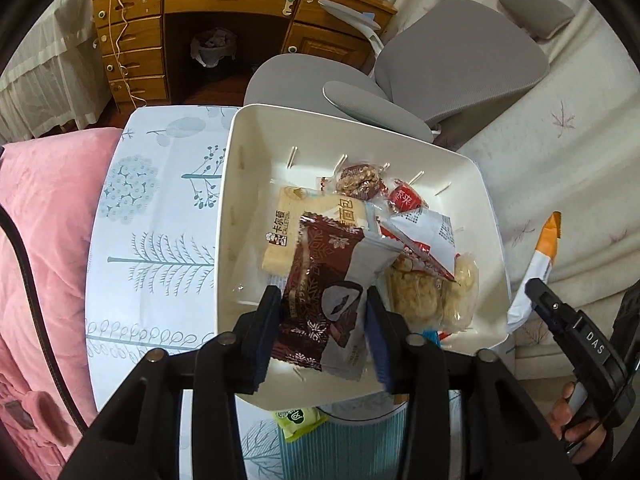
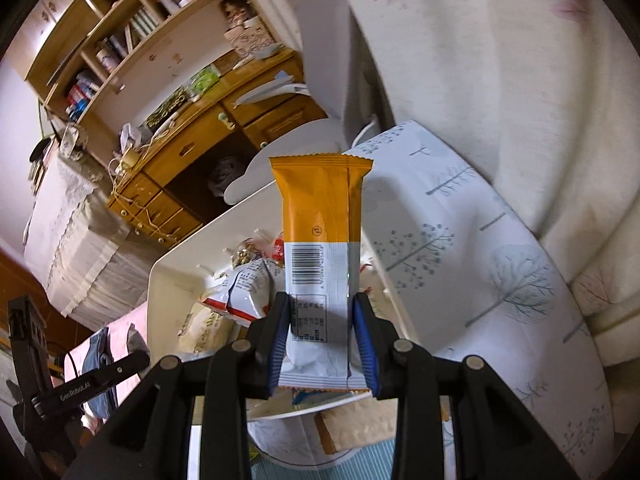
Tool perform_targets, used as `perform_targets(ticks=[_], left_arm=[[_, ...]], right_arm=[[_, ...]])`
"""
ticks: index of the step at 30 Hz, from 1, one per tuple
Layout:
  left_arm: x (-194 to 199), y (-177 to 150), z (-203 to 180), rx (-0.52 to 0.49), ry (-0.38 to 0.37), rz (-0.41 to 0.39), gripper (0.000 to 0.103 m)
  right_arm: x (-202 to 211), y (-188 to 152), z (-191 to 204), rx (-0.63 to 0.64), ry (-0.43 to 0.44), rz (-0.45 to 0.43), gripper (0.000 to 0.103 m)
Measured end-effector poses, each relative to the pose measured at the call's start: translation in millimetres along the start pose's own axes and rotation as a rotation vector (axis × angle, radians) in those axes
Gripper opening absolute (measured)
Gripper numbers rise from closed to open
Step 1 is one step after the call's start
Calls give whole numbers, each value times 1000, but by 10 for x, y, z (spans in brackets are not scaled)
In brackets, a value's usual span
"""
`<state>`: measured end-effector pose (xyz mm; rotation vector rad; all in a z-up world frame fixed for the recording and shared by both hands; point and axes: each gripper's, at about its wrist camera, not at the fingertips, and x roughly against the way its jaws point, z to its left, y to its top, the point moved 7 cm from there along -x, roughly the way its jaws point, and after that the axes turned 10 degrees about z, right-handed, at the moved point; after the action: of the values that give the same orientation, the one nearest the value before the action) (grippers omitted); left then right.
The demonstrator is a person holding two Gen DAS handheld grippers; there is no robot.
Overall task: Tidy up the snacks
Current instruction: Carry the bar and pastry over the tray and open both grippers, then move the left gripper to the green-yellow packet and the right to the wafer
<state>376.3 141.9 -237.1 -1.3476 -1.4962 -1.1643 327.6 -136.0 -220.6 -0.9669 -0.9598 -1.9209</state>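
A white bin (image 1: 248, 136) stands on a tree-patterned tablecloth and holds several snack packets. My left gripper (image 1: 323, 330) is shut on a brown and white snack packet (image 1: 332, 280), holding it over the near part of the bin. My right gripper (image 2: 322, 340) is shut on an orange and white snack bar (image 2: 320, 216), held upright above the bin's (image 2: 168, 272) right side. That bar also shows at the right in the left wrist view (image 1: 538, 260).
A grey office chair (image 1: 440, 64) and a wooden desk (image 1: 224, 4) stand behind the table. A pink blanket (image 1: 44, 220) lies to the left. A green packet (image 1: 298, 420) and a tan packet (image 2: 356, 424) lie on the table near the bin's front edge.
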Motion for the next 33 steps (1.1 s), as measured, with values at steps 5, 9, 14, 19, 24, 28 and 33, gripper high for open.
perform_targets(ticks=[5, 9, 14, 19, 24, 28, 33], left_arm=[[9, -27, -17, -8, 15, 10, 67], [67, -71, -14, 4, 19, 3, 74], [154, -199, -33, 24, 37, -6, 76], [217, -390, -45, 47, 62, -7, 77], [268, -621, -44, 88, 64, -2, 79], [273, -831, -24, 128, 87, 1, 82], [150, -1114, 15, 190, 109, 29, 82]], right_arm=[[-131, 7, 41, 9, 7, 47, 35], [-165, -2, 35, 5, 4, 68, 35], [-109, -42, 22, 12, 10, 74, 46], [18, -119, -28, 29, 24, 77, 49], [103, -253, -117, 41, 28, 125, 49], [173, -368, -212, 43, 34, 147, 49], [196, -534, -281, 91, 37, 190, 50]])
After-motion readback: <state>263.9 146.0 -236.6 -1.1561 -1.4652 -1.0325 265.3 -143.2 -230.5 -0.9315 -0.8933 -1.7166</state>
